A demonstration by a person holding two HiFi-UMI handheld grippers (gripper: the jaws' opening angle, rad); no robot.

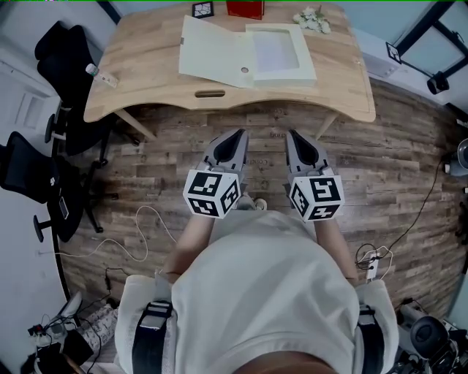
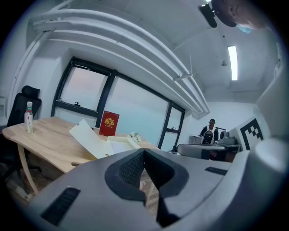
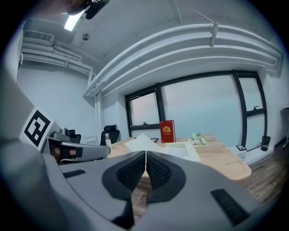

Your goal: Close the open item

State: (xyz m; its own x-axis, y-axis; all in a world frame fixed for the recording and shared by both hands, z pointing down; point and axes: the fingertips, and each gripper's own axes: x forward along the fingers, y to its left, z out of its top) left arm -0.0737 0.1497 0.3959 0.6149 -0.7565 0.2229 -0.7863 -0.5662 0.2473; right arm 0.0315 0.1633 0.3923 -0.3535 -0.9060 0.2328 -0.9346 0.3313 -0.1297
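Along the upper left of the head view a small bottle (image 1: 101, 75) stands near the edge of the wooden table (image 1: 146, 95), well apart from anything I need, so I judge it no obstacle. To its right lies the thing I am here for: the pale box file (image 1: 281, 55), upper centre of the frame, its lid (image 1: 212, 51) thrown out flat to the left and its shallow tray bare to the ceiling. The lid rests that way because it hinges along the tray's left side, so I expect I must lift its far left edge and swing it rightward over the tray. A red book (image 1: 245, 9) stands behind the file, and a sprig of flowers (image 1: 312, 20) lies to its right, both clear of that arc as far as I can tell. Below them, at the centre of the frame, I carry my left gripper (image 1: 239, 134) with its jaws pressed together on nothing, and just beside it my right gripper (image 1: 292, 135), clenched the same way and equally empty. Both sit side by side in front of my chest over the plank floor, noses tipped slightly down toward the table, short of its near edge.
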